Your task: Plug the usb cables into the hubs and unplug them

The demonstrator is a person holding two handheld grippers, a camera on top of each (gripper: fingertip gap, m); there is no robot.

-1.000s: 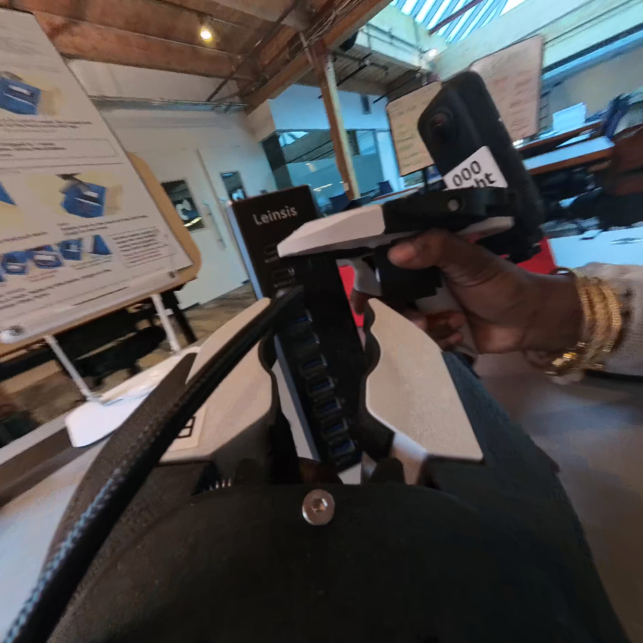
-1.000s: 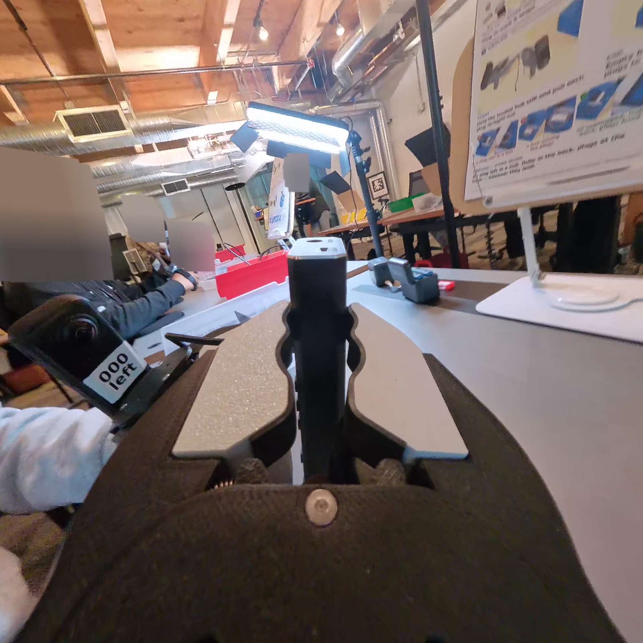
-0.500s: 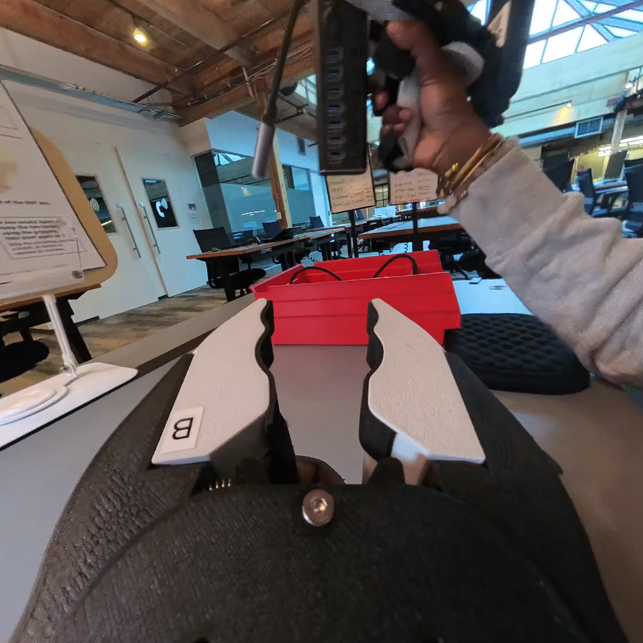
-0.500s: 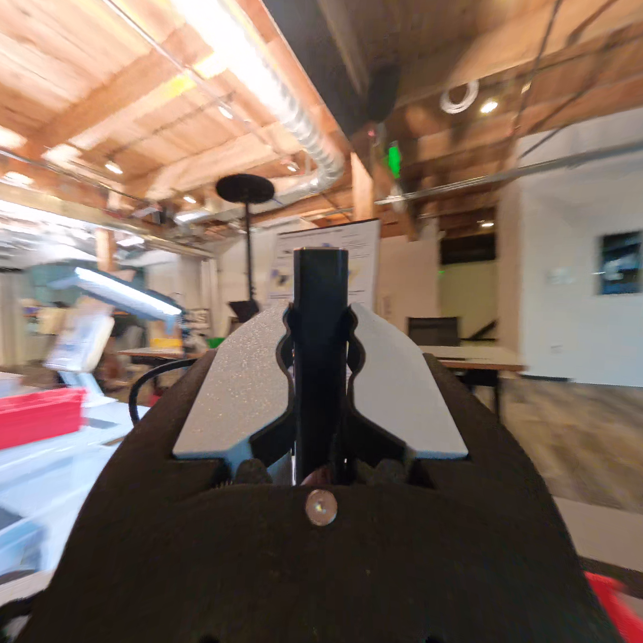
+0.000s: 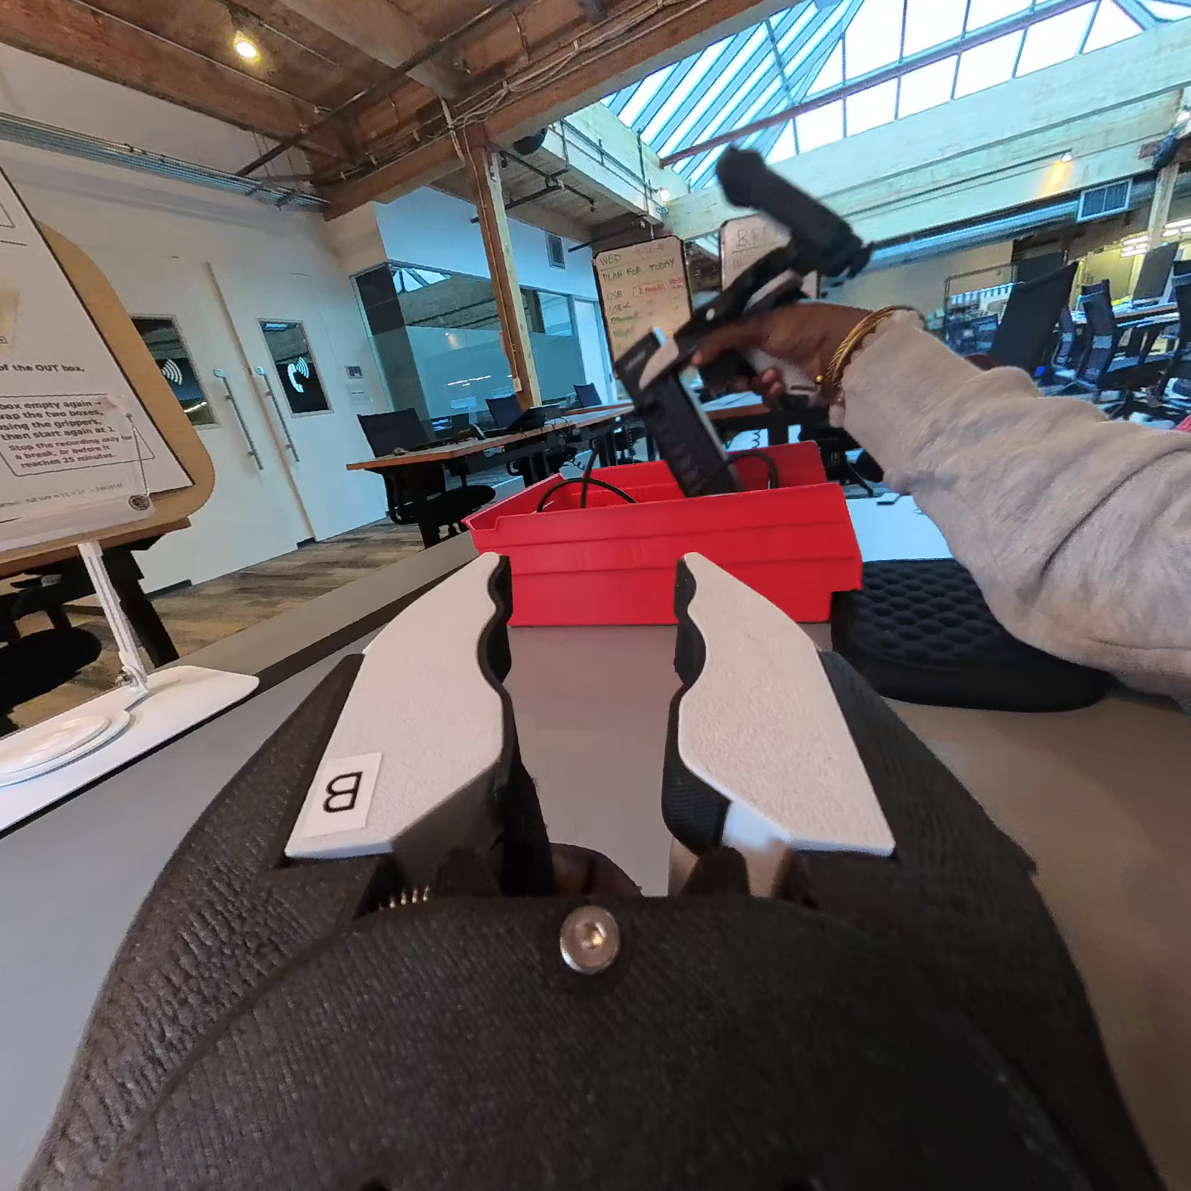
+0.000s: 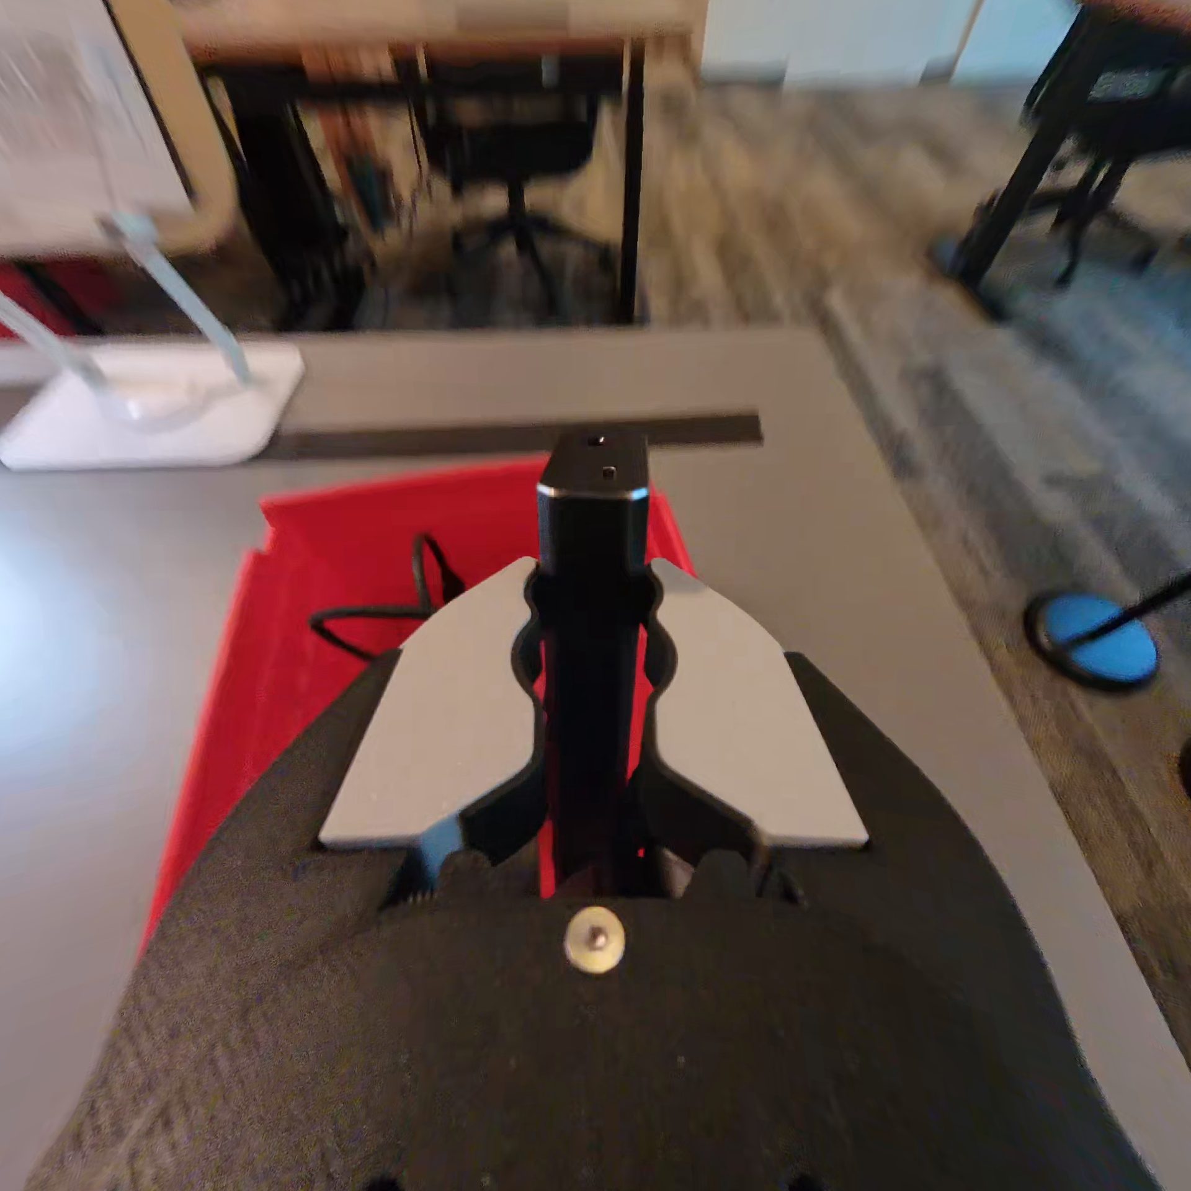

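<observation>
My right gripper (image 6: 593,573) is shut on a black USB hub (image 6: 591,515) and points it down over a red bin (image 6: 296,580). In the left wrist view the right gripper (image 5: 651,361) holds the hub (image 5: 689,438) tilted, its lower end inside the red bin (image 5: 664,554). A black cable (image 6: 380,619) lies in the bin; its loops show above the rim in the left wrist view (image 5: 583,486). My left gripper (image 5: 590,573) is open and empty, low over the grey table (image 5: 580,709), a little in front of the bin.
A white stand base (image 5: 116,715) with an instruction board (image 5: 71,399) stands at the left; it also shows in the right wrist view (image 6: 154,412). A black honeycomb pad (image 5: 934,631) lies under the person's sleeve (image 5: 1044,515). The table's edge and the floor (image 6: 967,387) lie beyond the bin. My hands' fingertips stand some 40 cm from each other.
My left gripper let go of the cable and the hub and came down to the table. My right gripper lifted the hub, then swung it down into the red bin.
</observation>
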